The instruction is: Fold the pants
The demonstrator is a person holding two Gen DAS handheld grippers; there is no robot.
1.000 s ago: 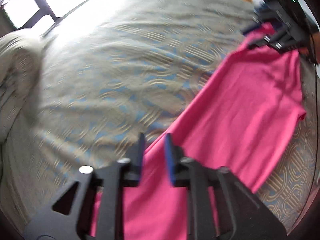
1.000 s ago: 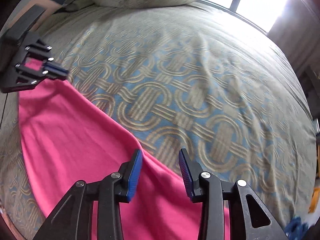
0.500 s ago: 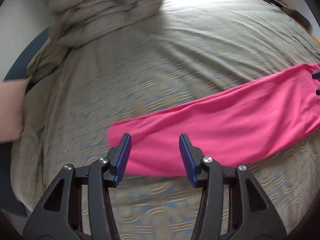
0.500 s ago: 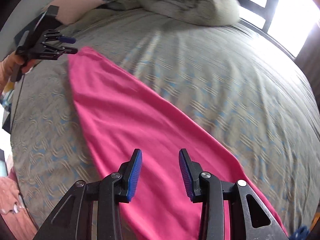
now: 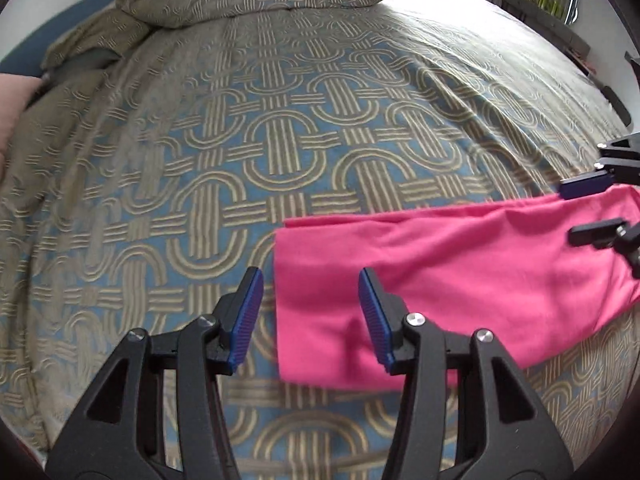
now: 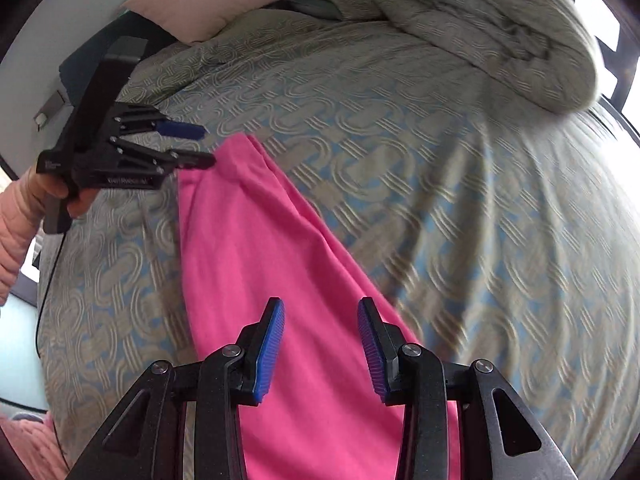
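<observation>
Pants [image 5: 440, 280], pink and already folded into one long strip, lie flat on the patterned bedspread [image 5: 280, 140]. In the left wrist view the strip runs from the lower middle out to the right edge. Our left gripper [image 5: 310, 316] is wide open and holds nothing, right over the near short end. Our right gripper [image 6: 320, 344] is wide open too, empty, over the other end. We think each gripper takes its own end next.
</observation>
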